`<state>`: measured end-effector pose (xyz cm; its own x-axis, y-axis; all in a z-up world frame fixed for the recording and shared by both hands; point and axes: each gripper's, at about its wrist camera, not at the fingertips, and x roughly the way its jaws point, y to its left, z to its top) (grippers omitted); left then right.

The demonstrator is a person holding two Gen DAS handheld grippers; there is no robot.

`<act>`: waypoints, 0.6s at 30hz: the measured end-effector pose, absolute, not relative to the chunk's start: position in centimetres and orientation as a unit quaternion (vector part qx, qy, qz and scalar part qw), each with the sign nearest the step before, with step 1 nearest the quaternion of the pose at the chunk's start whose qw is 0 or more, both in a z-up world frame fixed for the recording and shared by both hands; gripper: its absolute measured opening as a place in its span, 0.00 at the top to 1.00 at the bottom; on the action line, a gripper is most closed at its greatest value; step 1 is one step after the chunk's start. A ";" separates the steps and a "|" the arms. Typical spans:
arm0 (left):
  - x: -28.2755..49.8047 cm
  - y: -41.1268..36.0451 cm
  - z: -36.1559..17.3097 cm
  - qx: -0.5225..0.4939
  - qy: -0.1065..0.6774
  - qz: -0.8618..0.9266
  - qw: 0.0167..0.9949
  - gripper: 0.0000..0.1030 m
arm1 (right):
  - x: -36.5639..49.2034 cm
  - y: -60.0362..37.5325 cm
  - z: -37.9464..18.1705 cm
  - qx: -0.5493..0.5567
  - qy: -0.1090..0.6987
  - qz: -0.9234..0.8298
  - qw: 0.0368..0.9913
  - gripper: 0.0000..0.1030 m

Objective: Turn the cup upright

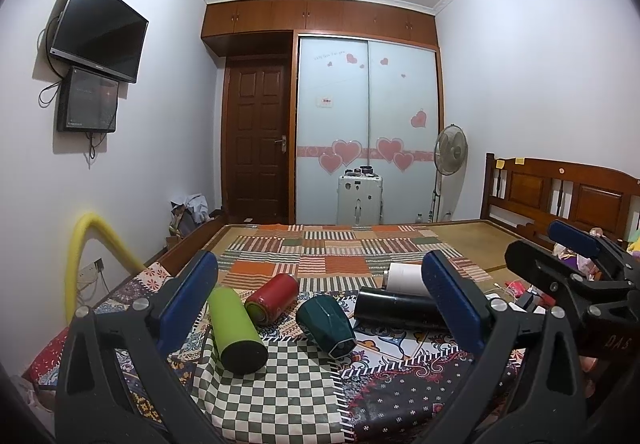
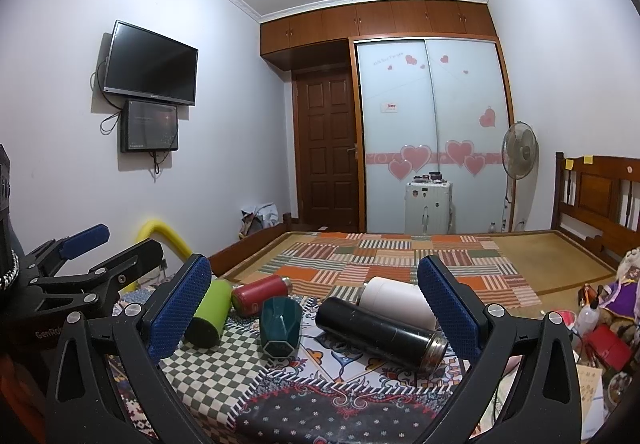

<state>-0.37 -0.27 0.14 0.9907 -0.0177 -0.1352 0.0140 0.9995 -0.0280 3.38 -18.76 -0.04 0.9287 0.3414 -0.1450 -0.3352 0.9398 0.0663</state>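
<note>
Several cups and flasks lie on their sides on the patterned bed cloth: a green flask (image 1: 236,328) (image 2: 210,312), a red flask (image 1: 274,298) (image 2: 260,294), a dark teal faceted cup (image 1: 326,324) (image 2: 280,326), a black flask (image 1: 396,308) (image 2: 380,330) and a white one (image 1: 404,278) (image 2: 394,298). My left gripper (image 1: 320,304) is open and empty, above and in front of them. My right gripper (image 2: 314,304) is also open and empty; it shows at the right of the left wrist view (image 1: 560,256).
A checkered cloth (image 1: 272,384) and a dark floral cloth (image 2: 340,412) lie nearest me. A yellow tube (image 1: 86,244) curves at the left bed edge. Toys and clutter (image 2: 600,320) sit at the right by the wooden headboard (image 1: 560,196). A white suitcase (image 1: 359,200) stands beyond the bed.
</note>
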 end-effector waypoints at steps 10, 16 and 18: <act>-0.4 -0.1 0.1 -0.015 0.067 -0.010 0.998 0.00 | 3.4 -18.8 0.0 0.021 0.077 0.172 0.982 0.00; -0.3 -0.1 0.0 -0.013 0.067 -0.008 0.998 0.00 | 3.4 -18.8 0.0 0.021 0.078 0.173 0.982 0.00; -0.3 -0.1 0.0 -0.013 0.068 -0.008 0.998 0.00 | 3.4 -18.7 -0.1 0.020 0.078 0.173 0.982 0.00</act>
<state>-0.35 -0.10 0.02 0.9907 -0.0170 -0.1347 0.0135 0.9995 -0.0274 3.38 -18.68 -0.07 0.9282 0.3421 -0.1461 -0.3360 0.9396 0.0656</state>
